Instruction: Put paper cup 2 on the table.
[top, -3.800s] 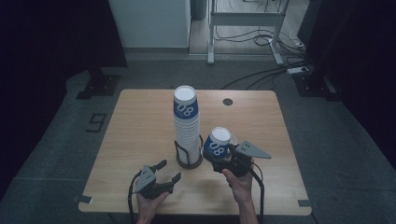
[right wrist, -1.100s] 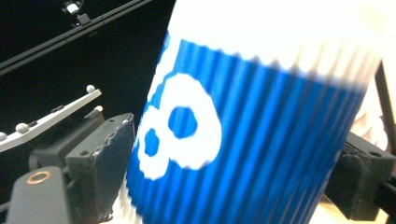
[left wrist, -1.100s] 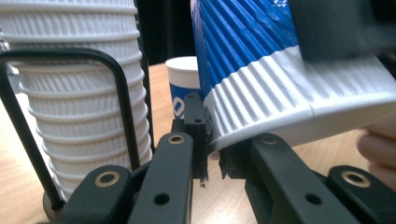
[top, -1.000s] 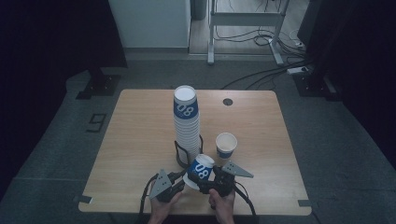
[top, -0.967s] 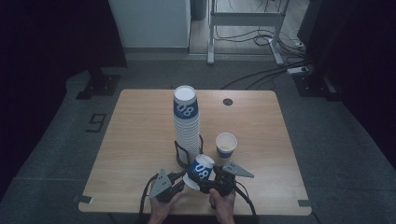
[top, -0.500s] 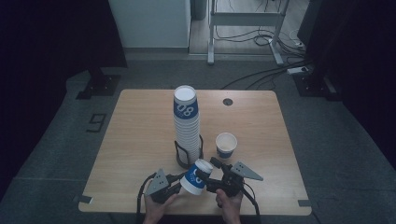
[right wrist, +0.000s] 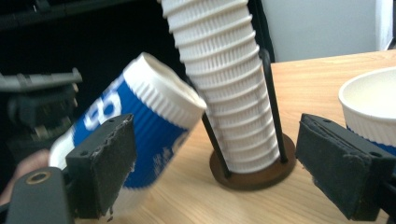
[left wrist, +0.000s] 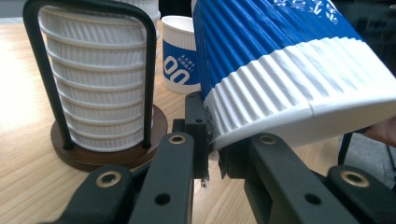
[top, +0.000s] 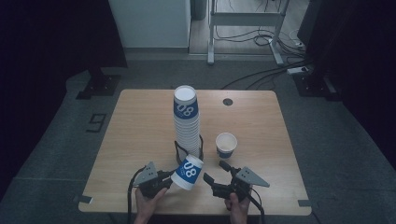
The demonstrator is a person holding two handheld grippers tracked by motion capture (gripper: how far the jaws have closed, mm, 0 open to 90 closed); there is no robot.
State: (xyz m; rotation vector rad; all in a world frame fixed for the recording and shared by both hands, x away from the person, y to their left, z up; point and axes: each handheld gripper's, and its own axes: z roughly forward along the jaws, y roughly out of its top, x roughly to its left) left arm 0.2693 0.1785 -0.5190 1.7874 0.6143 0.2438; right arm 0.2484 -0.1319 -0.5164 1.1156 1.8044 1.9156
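A blue-and-white paper cup (top: 187,172) is gripped by its rim in the left gripper (top: 161,178), tilted above the table's (top: 140,130) near edge. The right gripper (top: 215,176) is held beside it with jaws spread and empty. A tall cup stack (top: 186,123) in a wire holder (top: 188,151) is seen mid-table, with a single upright cup (top: 226,145) just to its right.

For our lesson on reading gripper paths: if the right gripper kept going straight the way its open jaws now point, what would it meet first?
Probably the tall cup stack in its wire holder, dead ahead of the right gripper. The tilted cup that the left gripper holds lies just off that line; depth is unclear.
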